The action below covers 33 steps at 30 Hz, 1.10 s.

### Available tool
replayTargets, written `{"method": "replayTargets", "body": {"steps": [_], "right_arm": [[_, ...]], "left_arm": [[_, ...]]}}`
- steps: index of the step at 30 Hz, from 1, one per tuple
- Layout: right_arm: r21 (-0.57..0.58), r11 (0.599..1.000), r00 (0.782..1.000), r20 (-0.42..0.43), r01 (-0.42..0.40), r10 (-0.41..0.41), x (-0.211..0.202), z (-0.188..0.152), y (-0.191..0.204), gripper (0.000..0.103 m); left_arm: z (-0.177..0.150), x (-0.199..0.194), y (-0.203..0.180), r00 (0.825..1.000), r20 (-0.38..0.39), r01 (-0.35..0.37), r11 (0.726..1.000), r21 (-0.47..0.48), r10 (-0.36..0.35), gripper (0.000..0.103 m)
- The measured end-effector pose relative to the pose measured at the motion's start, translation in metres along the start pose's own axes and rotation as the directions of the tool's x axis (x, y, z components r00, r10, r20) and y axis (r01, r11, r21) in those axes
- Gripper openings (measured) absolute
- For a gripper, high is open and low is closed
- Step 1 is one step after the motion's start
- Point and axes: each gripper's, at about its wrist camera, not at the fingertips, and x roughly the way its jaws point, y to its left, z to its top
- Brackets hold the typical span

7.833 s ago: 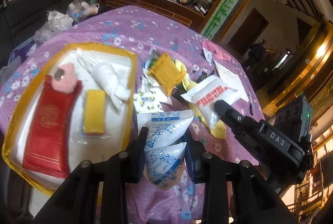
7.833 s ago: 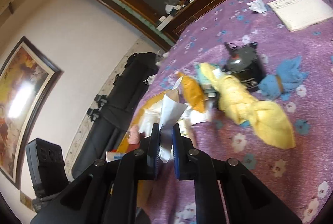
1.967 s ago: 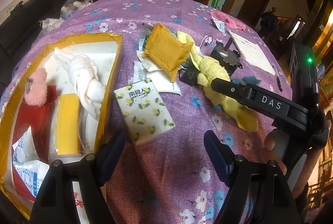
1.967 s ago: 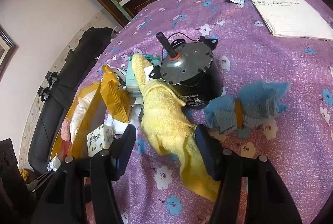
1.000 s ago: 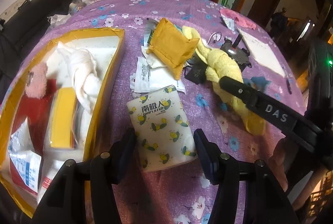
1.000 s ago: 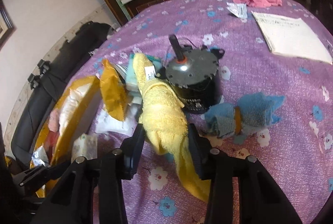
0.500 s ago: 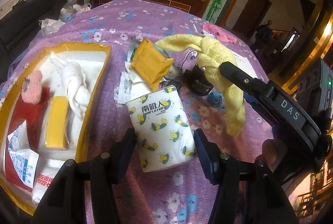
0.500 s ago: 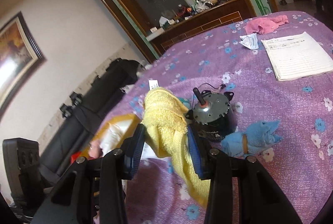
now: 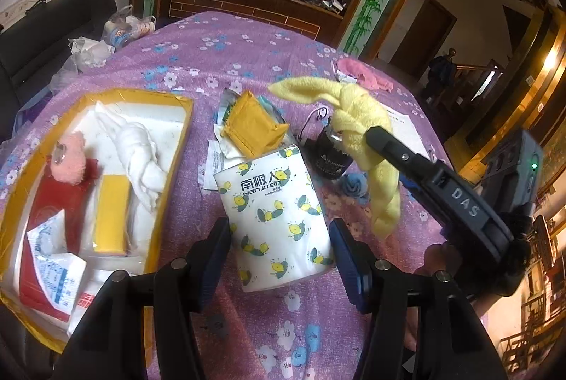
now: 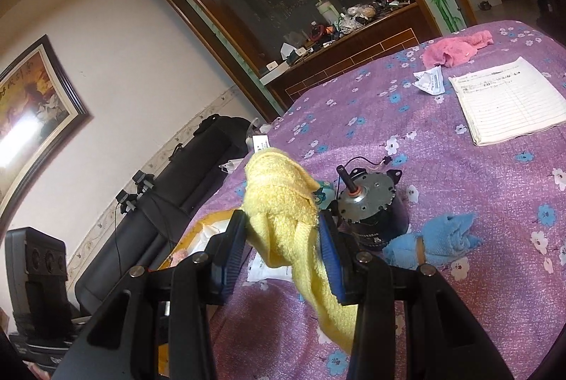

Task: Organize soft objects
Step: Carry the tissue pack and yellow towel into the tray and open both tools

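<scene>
My left gripper [image 9: 279,249] is shut on a white tissue pack [image 9: 276,221] printed with lemons, held above the purple cloth. Left of it lies the yellow-rimmed tray [image 9: 177,146] with a white knotted cloth [image 9: 138,146], a yellow sponge [image 9: 109,217], a pink puff [image 9: 70,153], a red packet and sachets. My right gripper [image 10: 283,245] is shut on a knotted yellow towel [image 10: 283,210], lifted off the table; the same yellow towel [image 9: 357,118] hangs from it in the left wrist view. A blue cloth [image 10: 431,238] lies on the table.
A black motor [image 10: 368,206] stands by the blue cloth. A yellow pouch [image 9: 254,125] and paper leaflets lie beside the tray. A notebook [image 10: 506,100], a crumpled slip and a pink cloth [image 10: 456,47] sit at the far side. A black sofa flanks the table.
Both grippers rose. The tissue pack came up off the cloth in the left gripper. The right gripper lifted the yellow towel off the table and tipped upward.
</scene>
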Motion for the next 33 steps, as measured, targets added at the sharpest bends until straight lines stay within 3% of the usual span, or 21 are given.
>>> {"method": "replayTargets", "body": {"steps": [18, 25, 29, 33], "right_arm": [[-0.025, 0.999, 0.999, 0.002, 0.032, -0.032, 0.000, -0.004, 0.003, 0.040], [-0.017, 0.997, 0.997, -0.021, -0.079, 0.078, -0.007, -0.009, 0.027, 0.040], [0.020, 0.985, 0.982, -0.080, -0.169, 0.170, 0.003, -0.016, 0.059, 0.040], [0.027, 0.983, 0.968, -0.169, -0.183, 0.185, 0.034, -0.023, 0.093, 0.040]], "left_arm": [[0.007, -0.049, 0.031, 0.998, 0.067, -0.006, 0.999, -0.050, 0.010, 0.061], [0.014, -0.081, 0.082, 0.988, 0.115, -0.085, 0.989, -0.120, 0.099, 0.061], [0.016, -0.085, 0.112, 0.982, 0.120, -0.128, 0.979, -0.159, 0.148, 0.061], [0.012, -0.078, 0.137, 0.978, 0.109, -0.159, 0.971, -0.178, 0.180, 0.061]]}}
